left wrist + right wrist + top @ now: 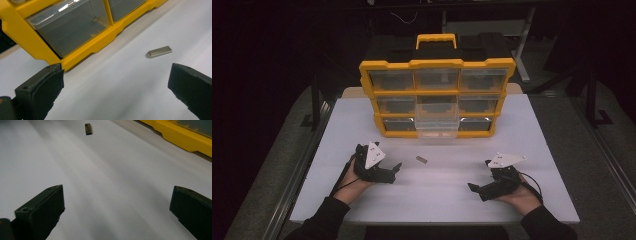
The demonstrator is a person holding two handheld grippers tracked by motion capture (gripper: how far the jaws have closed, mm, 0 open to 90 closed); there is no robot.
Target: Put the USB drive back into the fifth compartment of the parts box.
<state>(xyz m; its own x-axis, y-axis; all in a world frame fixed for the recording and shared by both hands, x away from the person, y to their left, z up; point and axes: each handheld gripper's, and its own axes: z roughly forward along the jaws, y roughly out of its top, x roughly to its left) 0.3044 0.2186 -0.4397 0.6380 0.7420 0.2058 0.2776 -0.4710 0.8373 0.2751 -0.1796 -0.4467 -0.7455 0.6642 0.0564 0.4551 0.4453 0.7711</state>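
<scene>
Metallic and small, the bar (421, 159) lies flat on the white worktop (512, 130), at about 6 o'clock from the organizer (437, 97) and well apart from it, between the two tools. Left tool (396, 169) sits at the bar's 8 o'clock, near it, jaws wide apart and holding nothing. Right tool (473, 187) rests at the bar's 4 o'clock, farther off, jaws likewise spread and empty. Yellow-framed, the organizer stands upright with nine clear drawers in three rows; the bottom middle drawer (437, 127) is pulled forward. Contents cannot be made out through the drawer fronts. No legible writing or brand is discernible.
</scene>
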